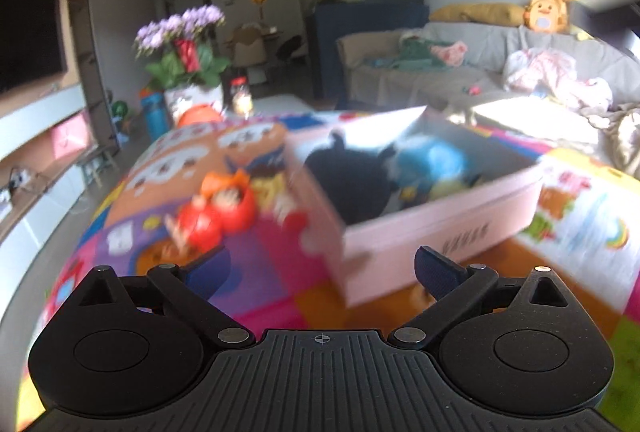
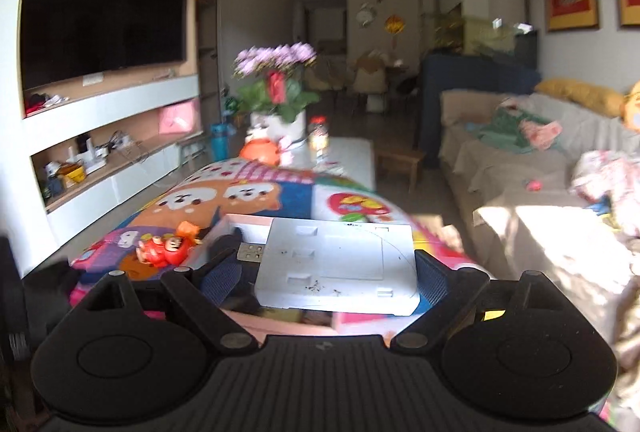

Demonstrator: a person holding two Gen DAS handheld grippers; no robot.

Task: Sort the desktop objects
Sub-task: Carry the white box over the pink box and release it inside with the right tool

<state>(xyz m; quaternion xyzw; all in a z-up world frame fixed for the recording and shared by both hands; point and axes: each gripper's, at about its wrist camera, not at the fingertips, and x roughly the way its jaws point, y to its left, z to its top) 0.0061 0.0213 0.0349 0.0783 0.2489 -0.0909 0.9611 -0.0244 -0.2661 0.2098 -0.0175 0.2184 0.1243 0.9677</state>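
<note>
The left gripper [image 1: 322,272] is closest to its camera, and its fingers [image 1: 436,272] are wide apart with nothing between them. Just past them sits a pink box [image 1: 420,228] on the counter [image 1: 280,296], which has a bright cartoon cover. Inside the box lie a black toy [image 1: 348,175] and a blue toy [image 1: 436,159], side by side. A red toy [image 1: 216,211] lies on the counter to the left of the box, very near its wall. The view is blurry, so small parts are hard to see.

The right gripper [image 2: 328,272] has its fingers [image 2: 430,278] pressed on a flat white case [image 2: 336,264], one on each side. The case is held over the box. A gray plug [image 2: 252,252] pokes out at the case's left edge. Far behind the box stands a pot of purple flowers [image 2: 276,71].
</note>
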